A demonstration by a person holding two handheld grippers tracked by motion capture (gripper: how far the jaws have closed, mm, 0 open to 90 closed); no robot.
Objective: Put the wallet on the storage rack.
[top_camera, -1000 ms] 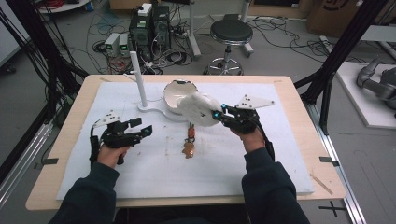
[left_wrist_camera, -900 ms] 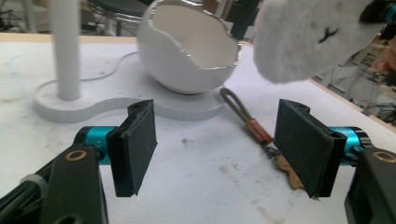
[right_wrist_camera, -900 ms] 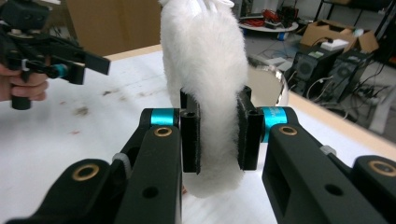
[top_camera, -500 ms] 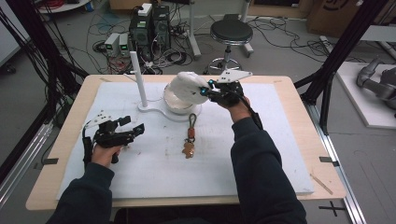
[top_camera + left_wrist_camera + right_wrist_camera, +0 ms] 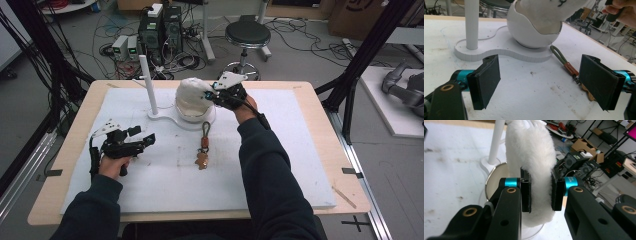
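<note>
Lab or robotics workspace around me. My wooden table (image 5: 320, 100) with white foam mat (image 5: 280, 165) sits inside black metal frame (image 5: 367, 55). Bare grey floor behind, strewn with loose cables (image 5: 305, 37). Desktop computer towers (image 5: 160, 30) stand on floor, small grey boxes (image 5: 125, 47) beside them. Black round stool (image 5: 246, 35) past table's far edge. Cardboard boxes (image 5: 584, 147) stacked farther back. Grey robot arm part (image 5: 405, 87) lies on white platform at right
</note>
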